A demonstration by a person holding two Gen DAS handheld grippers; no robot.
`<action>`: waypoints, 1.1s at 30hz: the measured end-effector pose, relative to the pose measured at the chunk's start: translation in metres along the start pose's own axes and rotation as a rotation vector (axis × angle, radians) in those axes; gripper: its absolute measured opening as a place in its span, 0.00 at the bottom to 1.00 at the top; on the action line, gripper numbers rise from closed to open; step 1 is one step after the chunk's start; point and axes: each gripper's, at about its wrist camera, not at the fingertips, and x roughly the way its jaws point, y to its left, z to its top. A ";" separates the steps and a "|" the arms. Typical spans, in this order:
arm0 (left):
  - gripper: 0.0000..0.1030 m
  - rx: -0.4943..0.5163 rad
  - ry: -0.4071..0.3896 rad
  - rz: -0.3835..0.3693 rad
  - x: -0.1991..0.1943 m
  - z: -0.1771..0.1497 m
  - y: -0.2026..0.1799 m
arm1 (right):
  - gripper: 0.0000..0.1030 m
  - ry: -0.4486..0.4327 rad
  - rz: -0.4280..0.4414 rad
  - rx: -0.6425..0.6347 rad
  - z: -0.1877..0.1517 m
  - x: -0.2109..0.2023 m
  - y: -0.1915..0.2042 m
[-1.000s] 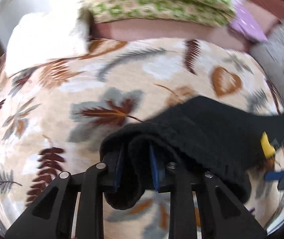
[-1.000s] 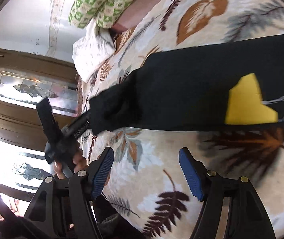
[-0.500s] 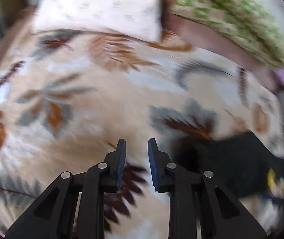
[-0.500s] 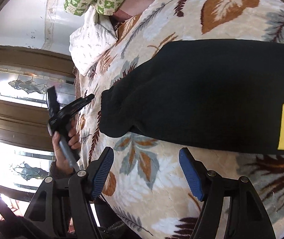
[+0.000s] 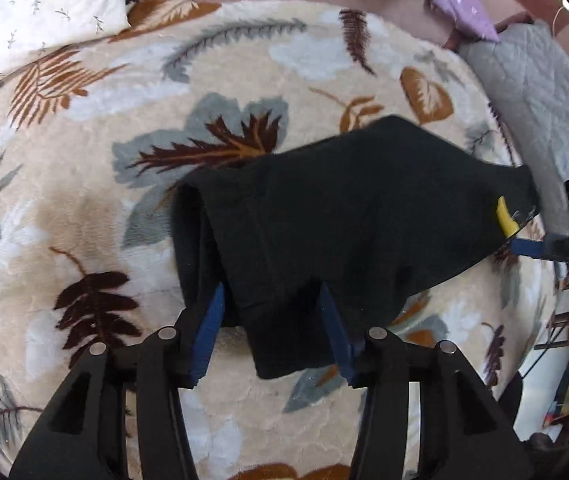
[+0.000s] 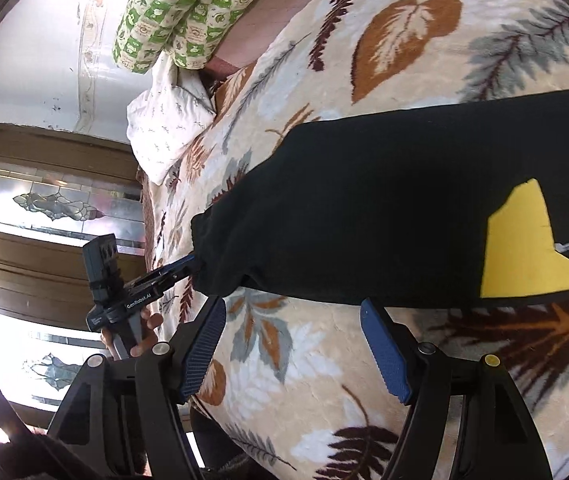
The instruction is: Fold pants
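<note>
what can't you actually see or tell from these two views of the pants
- Left wrist view: the pants lie between the left tongs, whose jaws are opening; the cloth hides the fingertips, so contact is unclear.
- Right wrist view: the far end of the pants and the yellow patch run off the right edge.
- Left wrist view: the right tongs are cut off by the right edge.
- Both views: number of folded layers is hidden.

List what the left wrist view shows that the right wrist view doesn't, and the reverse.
Only the left wrist view: the grey quilt, a purple cloth, and the left gripper, its jaws opening astride the pants' end. Only the right wrist view: stained-glass panels, the hand holding the left gripper, and the right gripper, empty. Both: the black pants with their yellow patch, the leaf-print blanket, the white pillow.
</note>
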 end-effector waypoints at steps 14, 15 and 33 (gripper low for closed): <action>0.16 -0.110 -0.063 0.045 -0.005 0.031 0.019 | 0.70 -0.124 -0.117 0.027 0.012 -0.035 -0.026; 0.16 -0.105 -0.061 0.048 -0.005 0.030 0.019 | 0.68 -0.150 -0.126 0.053 0.015 -0.050 -0.035; 0.16 -0.111 -0.081 0.112 -0.015 0.044 0.031 | 0.07 -0.279 -0.384 0.087 0.034 -0.138 -0.120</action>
